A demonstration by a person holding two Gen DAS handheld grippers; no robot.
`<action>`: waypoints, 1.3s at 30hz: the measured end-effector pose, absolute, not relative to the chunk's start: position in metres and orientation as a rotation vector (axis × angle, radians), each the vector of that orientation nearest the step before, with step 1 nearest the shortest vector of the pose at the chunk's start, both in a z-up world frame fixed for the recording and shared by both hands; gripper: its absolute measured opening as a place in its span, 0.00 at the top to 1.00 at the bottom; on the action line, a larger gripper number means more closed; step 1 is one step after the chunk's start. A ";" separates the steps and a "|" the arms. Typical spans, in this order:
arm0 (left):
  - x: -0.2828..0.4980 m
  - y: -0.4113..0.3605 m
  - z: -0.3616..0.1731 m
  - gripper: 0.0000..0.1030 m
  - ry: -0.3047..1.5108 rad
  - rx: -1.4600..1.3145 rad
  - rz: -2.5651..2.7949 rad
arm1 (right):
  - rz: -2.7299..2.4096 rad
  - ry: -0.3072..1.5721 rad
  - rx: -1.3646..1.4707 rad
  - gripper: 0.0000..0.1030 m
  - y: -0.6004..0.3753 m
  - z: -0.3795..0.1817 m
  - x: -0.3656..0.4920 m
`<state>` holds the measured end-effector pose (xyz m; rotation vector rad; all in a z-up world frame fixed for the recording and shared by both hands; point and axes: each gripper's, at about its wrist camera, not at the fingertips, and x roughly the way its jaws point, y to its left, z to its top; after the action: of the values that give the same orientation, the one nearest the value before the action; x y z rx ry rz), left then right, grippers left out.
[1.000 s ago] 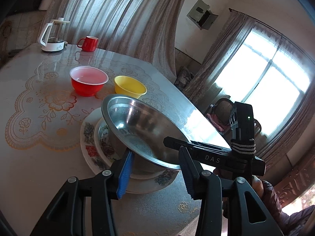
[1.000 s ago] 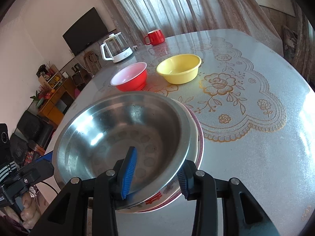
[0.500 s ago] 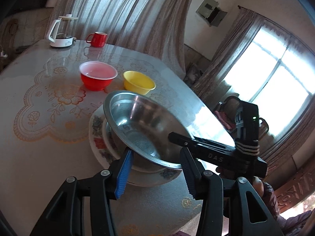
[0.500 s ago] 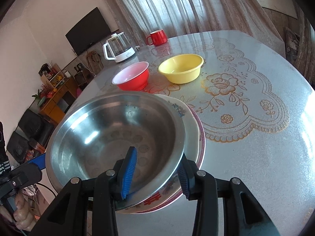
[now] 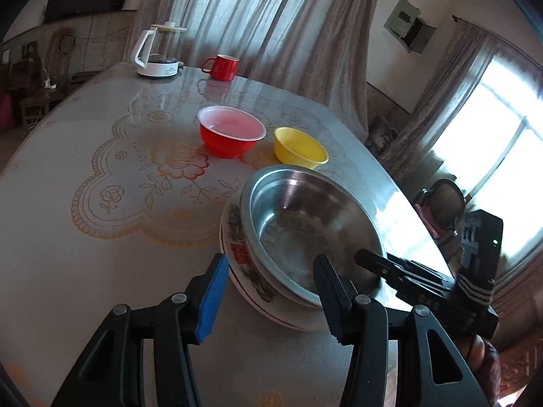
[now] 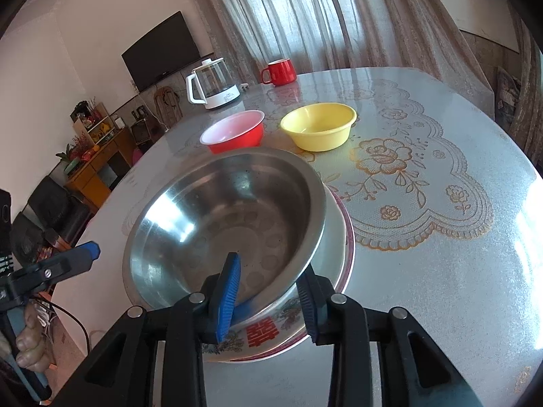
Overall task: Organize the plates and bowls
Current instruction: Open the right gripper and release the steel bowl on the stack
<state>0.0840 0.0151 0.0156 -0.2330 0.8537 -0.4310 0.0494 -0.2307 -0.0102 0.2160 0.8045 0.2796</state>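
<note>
A steel bowl [image 5: 305, 217] [image 6: 224, 227] sits tilted on a stack of patterned plates [image 5: 237, 254] [image 6: 271, 332] near the table's front edge. My right gripper [image 6: 268, 296] straddles the bowl's near rim, one pad inside and one outside, with a gap showing beside the rim. It also shows in the left wrist view [image 5: 383, 268]. My left gripper [image 5: 268, 295] is open and empty, just short of the plates. It shows at the left edge of the right wrist view [image 6: 78, 254]. A red bowl [image 5: 230, 132] [image 6: 234, 134] and a yellow bowl [image 5: 298, 149] [image 6: 319, 125] stand behind.
A glass kettle [image 5: 157, 51] [image 6: 212, 83] and a red mug [image 5: 222, 66] [image 6: 280, 72] stand at the table's far edge. The round table [image 5: 101, 237] [image 6: 424, 271] has a lace-print cover. Curtains hang behind; a cabinet and TV are at the left.
My left gripper has pulled back and left from the steel bowl, its jaws wider. The bowl has tipped and settled lower onto the plates, its rim between my right gripper's pads.
</note>
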 end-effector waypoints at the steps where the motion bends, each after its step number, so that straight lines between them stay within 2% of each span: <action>1: 0.090 0.012 0.014 0.49 0.864 -0.225 -0.418 | 0.282 0.806 0.220 0.68 -0.230 -0.010 0.049; 16: 0.105 -0.010 0.001 0.46 0.862 -0.076 -0.343 | 0.287 0.850 0.236 0.68 -0.229 -0.010 0.053; 39: 0.121 0.003 -0.002 0.46 0.872 -0.073 -0.291 | 0.242 0.789 0.323 0.67 -0.263 0.016 0.067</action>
<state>0.1214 0.0030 -0.0019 -0.0727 0.8715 -0.2912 0.0666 -0.2631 0.0160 0.3231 0.7894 0.2423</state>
